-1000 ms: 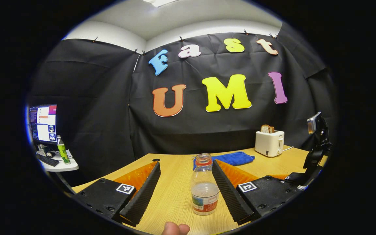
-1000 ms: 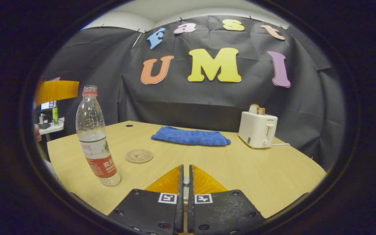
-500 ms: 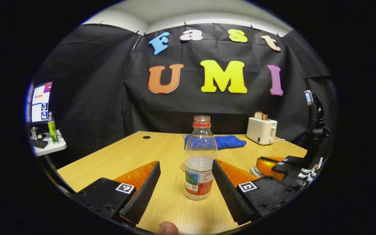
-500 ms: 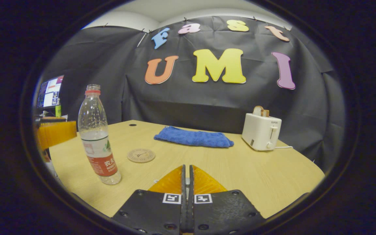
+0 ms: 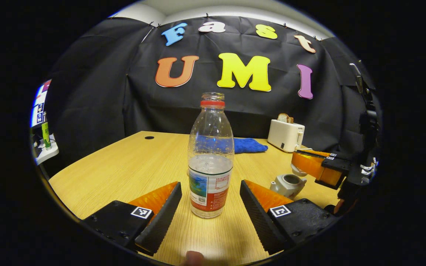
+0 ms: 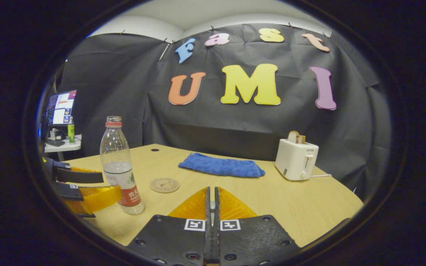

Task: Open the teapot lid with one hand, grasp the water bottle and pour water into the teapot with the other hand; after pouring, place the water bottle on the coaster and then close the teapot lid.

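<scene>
Left gripper view: left gripper (image 5: 210, 207) fingers spread wide, water bottle (image 5: 210, 155) upright on tabletop (image 5: 124, 166) between them, neither finger touching it. Bottle uncapped, partly filled. Teapot (image 5: 287, 184) at 4 o'clock of bottle, mouth uncovered. Right gripper (image 5: 311, 164) above teapot. Right gripper view: right gripper fingers (image 6: 198, 201) pressed together; whether they pinch anything, cannot tell. Coaster (image 6: 164, 184) at 3 o'clock of bottle, bare. Blue towel (image 6: 222, 167), toaster (image 6: 296, 159) farther back.

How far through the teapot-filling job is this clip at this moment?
Done: the teapot stands open, and the right gripper holds something pale above it, apparently the lid. In hand: the open left gripper straddles the upright water bottle, not yet gripping. Left: grasp, pour, set the bottle on the coaster, close the lid.
</scene>
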A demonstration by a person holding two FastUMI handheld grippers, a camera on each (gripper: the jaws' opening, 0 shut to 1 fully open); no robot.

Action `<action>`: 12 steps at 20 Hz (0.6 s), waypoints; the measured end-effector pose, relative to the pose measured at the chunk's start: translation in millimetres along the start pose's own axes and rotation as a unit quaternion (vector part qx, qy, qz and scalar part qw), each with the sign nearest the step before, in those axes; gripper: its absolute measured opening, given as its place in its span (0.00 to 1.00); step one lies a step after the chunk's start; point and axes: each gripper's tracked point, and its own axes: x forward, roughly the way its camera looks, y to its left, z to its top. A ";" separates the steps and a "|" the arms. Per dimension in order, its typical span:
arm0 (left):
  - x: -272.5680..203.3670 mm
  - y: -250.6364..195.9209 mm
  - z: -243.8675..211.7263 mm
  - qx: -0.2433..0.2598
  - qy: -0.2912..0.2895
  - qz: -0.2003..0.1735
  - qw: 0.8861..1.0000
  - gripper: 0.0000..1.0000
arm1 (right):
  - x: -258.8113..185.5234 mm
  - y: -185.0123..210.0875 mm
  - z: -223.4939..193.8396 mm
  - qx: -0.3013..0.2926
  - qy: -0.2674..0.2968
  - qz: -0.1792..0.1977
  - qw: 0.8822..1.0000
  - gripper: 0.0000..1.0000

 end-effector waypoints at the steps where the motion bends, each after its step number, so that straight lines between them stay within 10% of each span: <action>1: 3.8 1.4 -4.1 0.000 0.006 0.002 1.000 0.99 | -3.9 -1.8 0.4 0.000 -0.001 0.000 1.000 0.00; 12: 23.4 11.1 -8.0 0.036 0.028 0.020 0.999 0.80 | -25.0 -27.2 -0.9 0.012 0.005 -0.004 1.000 0.00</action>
